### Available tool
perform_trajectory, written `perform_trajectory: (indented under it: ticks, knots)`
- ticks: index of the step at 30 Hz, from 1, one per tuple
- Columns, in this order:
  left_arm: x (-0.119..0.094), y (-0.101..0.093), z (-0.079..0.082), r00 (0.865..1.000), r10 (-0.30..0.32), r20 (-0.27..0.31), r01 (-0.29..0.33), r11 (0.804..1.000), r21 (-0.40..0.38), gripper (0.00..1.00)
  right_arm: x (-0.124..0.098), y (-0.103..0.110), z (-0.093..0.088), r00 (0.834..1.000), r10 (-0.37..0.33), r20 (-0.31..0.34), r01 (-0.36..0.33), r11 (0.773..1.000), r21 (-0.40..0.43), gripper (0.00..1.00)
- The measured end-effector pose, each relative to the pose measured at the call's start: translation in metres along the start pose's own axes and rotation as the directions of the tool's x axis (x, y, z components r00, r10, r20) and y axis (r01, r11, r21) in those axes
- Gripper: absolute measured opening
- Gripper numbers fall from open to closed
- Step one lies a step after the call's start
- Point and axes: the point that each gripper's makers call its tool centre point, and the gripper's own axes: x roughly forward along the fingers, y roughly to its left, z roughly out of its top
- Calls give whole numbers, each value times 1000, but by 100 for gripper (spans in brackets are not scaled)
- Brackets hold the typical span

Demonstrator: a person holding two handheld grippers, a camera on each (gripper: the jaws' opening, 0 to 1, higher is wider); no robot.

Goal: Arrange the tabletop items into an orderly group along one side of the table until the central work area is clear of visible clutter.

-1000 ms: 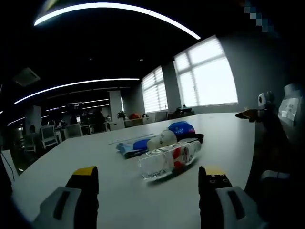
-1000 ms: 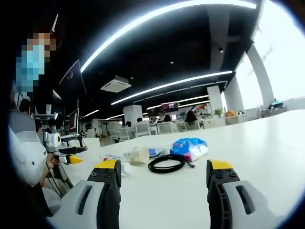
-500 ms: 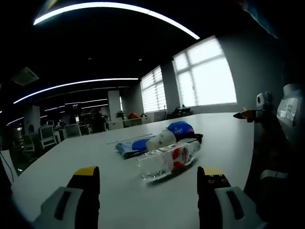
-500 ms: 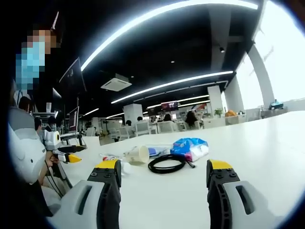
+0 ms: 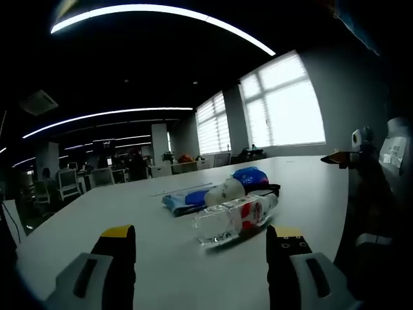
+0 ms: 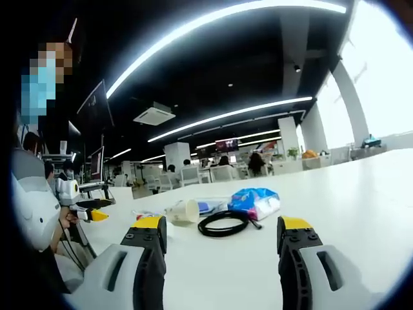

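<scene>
L tool (image 5: 201,242) & R tool (image 6: 221,234) spread, empty; bottle (image 5: 235,215) mid-table (image 6: 361,194), bare surface around.

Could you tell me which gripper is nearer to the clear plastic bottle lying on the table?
Left. The left gripper faces the bottle, which lies just ahead of its open jaws; the right gripper is farther, the bottle beyond its left jaw.

Ceiling lights (image 5: 161,13): I see long bright strips curving overhead.
Windows (image 5: 284,103): tall, bright, with blinds, at the far wall.
Chairs (image 6: 193,174): pale office chairs well beyond the surface.
Ceiling unit (image 6: 153,115): square, near the strips.
</scene>
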Motion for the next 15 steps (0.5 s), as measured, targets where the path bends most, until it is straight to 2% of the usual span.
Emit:
perform_trajectory:
  ticks: [5,8,13,15]
  knots:
    - [3,1,1,1000,-8,-8,8,1000,1,82,10,8,-7,998,36,-60,-40,998,-56,67]
    - [4,1,3,1000,-16,-7,16,1000,18,81,12,10,-3,998,45,-40,-47,997,-63,64]
    - [5,0,6,1000,-22,-4,22,999,38,79,16,10,2,998,53,-22,-54,998,-42,51]
    - [6,0,7,1000,-27,-7,27,998,49,79,18,13,4,997,72,-16,-73,997,-26,51]
